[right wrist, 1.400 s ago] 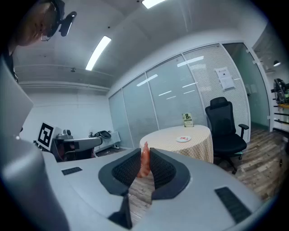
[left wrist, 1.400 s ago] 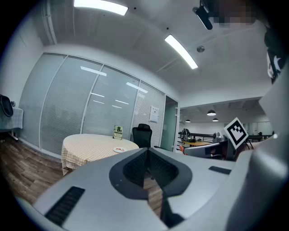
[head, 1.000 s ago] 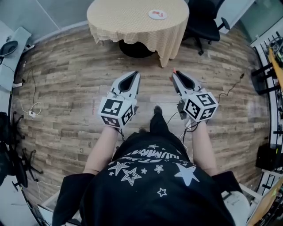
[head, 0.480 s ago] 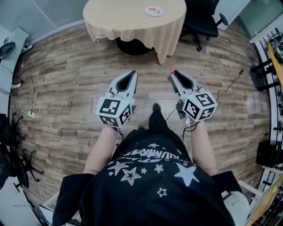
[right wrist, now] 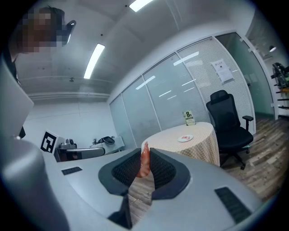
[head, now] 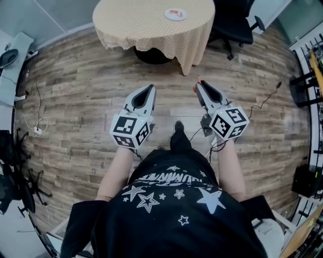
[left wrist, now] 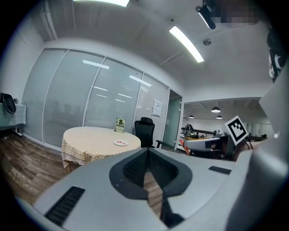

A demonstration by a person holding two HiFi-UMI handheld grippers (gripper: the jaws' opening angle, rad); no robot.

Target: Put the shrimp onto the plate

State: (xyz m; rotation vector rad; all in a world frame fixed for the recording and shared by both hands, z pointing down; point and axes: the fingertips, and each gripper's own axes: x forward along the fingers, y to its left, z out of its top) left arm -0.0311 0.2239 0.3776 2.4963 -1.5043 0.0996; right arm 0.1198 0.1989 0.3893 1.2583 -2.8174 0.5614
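Observation:
An orange-red shrimp [right wrist: 145, 163] is pinched upright between the jaws of my right gripper [right wrist: 145, 155], which is shut on it; in the head view its tip shows at the right gripper [head: 198, 83]. My left gripper [head: 150, 87] is shut with nothing in it [left wrist: 147, 152]. Both are held over the wooden floor, well short of the round table [head: 146, 25] with its checked cloth. A small white plate [head: 174, 14] with something red on it lies on the table, also visible as the plate [left wrist: 120, 142] and the plate [right wrist: 185, 138].
A black office chair [head: 234, 22] stands right of the table. A small green sign [right wrist: 188, 118] sits on the table behind the plate. Cables [head: 35, 126] lie on the floor at left. Shelving [head: 310, 65] lines the right side. Glass partitions [left wrist: 90, 103] stand behind the table.
The table and plate have shifted slightly up and left in the head view; both grippers keep their pose and hold.

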